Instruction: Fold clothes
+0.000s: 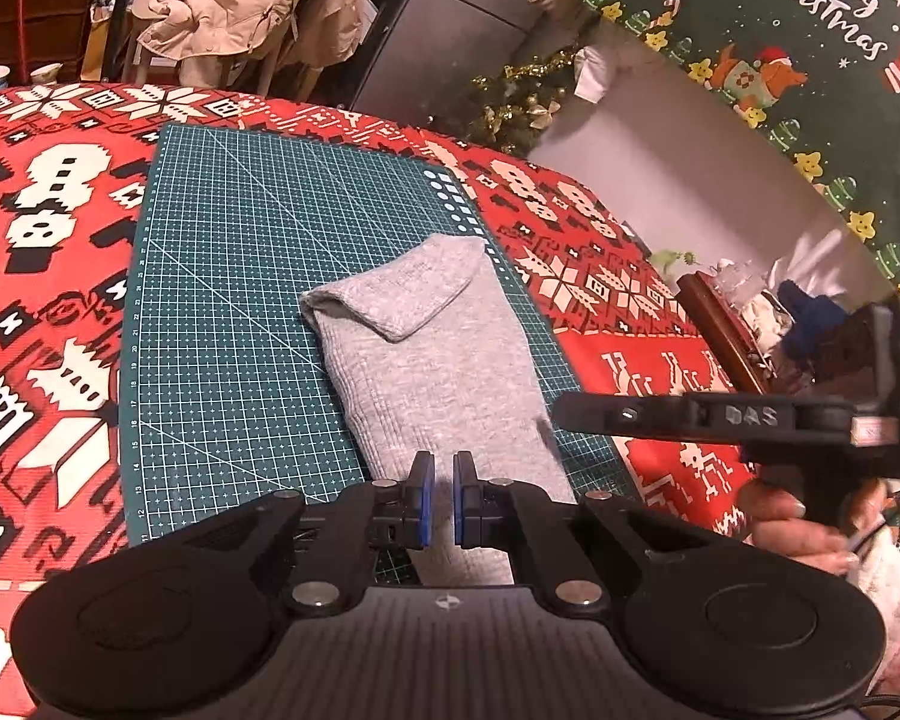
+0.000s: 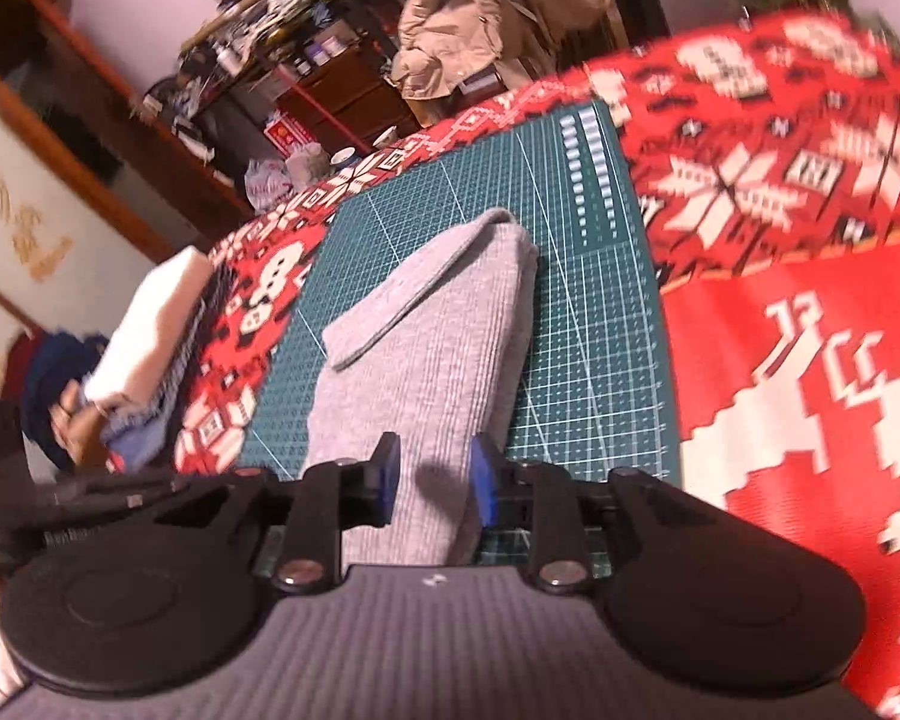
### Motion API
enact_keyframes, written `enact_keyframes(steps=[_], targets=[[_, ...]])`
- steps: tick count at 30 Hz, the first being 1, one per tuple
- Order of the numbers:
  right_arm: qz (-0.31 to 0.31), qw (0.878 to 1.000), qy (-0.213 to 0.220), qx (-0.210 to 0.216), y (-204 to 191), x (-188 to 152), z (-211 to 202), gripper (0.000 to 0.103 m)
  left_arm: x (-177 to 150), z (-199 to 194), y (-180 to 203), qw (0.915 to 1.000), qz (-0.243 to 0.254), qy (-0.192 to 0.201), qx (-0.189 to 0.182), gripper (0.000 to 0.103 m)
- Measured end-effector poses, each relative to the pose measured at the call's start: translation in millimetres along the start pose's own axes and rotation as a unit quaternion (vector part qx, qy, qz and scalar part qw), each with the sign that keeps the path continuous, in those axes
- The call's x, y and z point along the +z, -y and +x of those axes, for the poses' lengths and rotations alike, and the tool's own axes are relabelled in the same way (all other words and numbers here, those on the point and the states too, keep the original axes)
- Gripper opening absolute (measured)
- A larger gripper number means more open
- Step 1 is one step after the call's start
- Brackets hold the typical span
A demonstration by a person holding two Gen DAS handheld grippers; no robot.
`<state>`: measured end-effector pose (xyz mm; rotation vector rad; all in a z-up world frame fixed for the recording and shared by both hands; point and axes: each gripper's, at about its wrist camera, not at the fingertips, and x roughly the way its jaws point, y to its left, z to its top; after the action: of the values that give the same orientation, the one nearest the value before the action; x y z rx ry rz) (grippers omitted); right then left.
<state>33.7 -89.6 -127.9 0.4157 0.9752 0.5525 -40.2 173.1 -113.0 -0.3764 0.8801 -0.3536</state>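
Grey garment [image 1: 444, 372] lies folded on green mat [image 1: 240, 276], frame centre. Left gripper [image 1: 444, 501] jaws nearly together, empty; right gripper [image 2: 435, 480] jaws spread.

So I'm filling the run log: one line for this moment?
garment: folded on mat | left gripper: shut | right gripper: open

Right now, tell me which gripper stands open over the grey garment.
The right gripper: a clear gap between its blue pads. The left gripper is almost closed.

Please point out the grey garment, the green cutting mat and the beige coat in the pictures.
Grey garment [image 1: 438, 372]: left wrist view, on its flat ribbed body.
Cutting mat [image 1: 240, 276]: left wrist view, on its bare gridded surface.
Beige coat [image 1: 240, 0]: left wrist view, on its front.
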Motion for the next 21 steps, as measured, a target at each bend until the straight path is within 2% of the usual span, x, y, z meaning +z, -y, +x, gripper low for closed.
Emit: enact_keyframes(steps=[4,5,6,8,12,19,21], targets=[[0.025,1.000,-0.014,-0.001,9.9,4.4,14.9,0.028,-1.5,0.4,0.9,1.0000,0.001,-0.004,0.001,0.004],[0.027,1.000,-0.015,-0.001,10.9,4.5,17.3,0.016,-1.3,0.3,1.8,1.0000,0.004,-0.004,0.001,0.004],[0.027,1.000,-0.013,0.000,10.3,5.0,17.5,0.010,-0.9,0.2,2.7,1.0000,0.006,-0.004,0.001,0.004],[0.025,1.000,-0.006,0.001,7.4,6.5,15.5,0.007,0.3,-2.2,5.4,0.9999,0.012,0.000,-0.001,0.004],[0.013,1.000,0.009,0.008,-2.4,11.0,8.8,0.007,4.8,-3.1,12.8,0.9996,0.025,0.007,-0.006,0.004],[0.026,1.000,-0.010,-0.012,16.9,4.8,22.6,0.007,2.3,7.7,19.1,0.9987,0.048,-0.007,-0.013,0.004],[0.032,0.999,-0.007,-0.009,18.6,4.0,21.7,0.008,-1.0,6.5,22.4,0.9981,0.055,-0.007,-0.027,0.004]])
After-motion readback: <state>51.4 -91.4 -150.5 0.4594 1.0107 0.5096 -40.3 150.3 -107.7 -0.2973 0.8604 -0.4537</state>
